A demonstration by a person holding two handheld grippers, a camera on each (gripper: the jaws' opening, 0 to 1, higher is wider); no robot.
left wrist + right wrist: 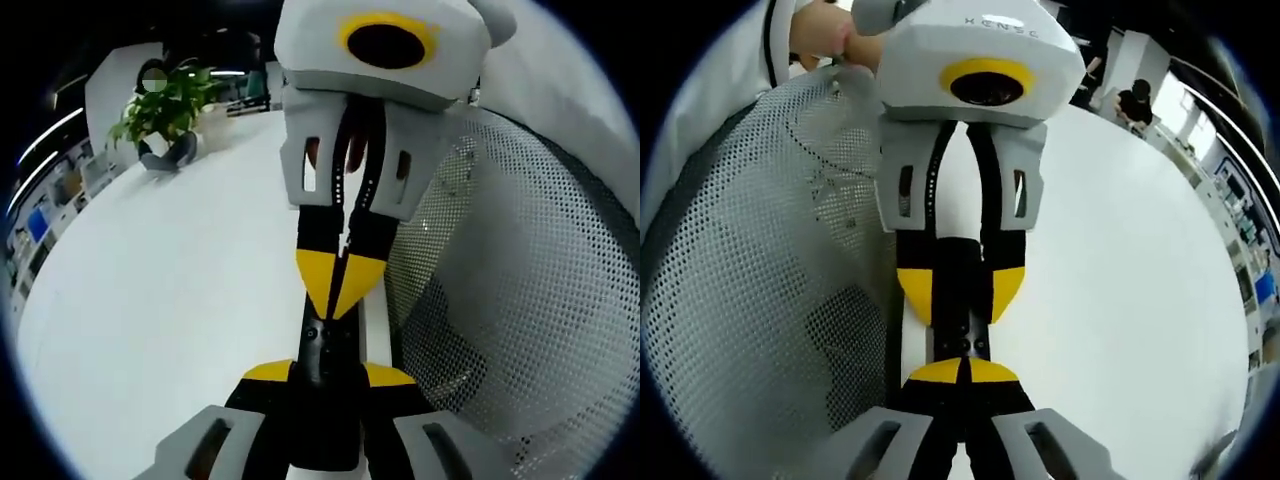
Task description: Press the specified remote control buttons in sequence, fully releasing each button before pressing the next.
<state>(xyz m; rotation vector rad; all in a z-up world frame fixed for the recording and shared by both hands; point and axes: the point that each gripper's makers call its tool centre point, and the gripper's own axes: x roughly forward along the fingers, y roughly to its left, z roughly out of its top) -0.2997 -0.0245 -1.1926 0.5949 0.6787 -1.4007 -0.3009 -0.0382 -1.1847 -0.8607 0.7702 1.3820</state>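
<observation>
**A:** So where's the remote [325,352] relative to the claws?

**B:** The left claw [328,376] is clamped on it over the white bench [180,300]. Its long axis runs straight out along the jaws, toward the right claw [960,372]. That one's pinched together and holding nothing, with its tip right at the button end. Looks like it's touching.

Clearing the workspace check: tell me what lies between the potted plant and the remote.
In the left gripper view, bare white table stretches between the potted plant and the remote held in the left gripper.
</observation>
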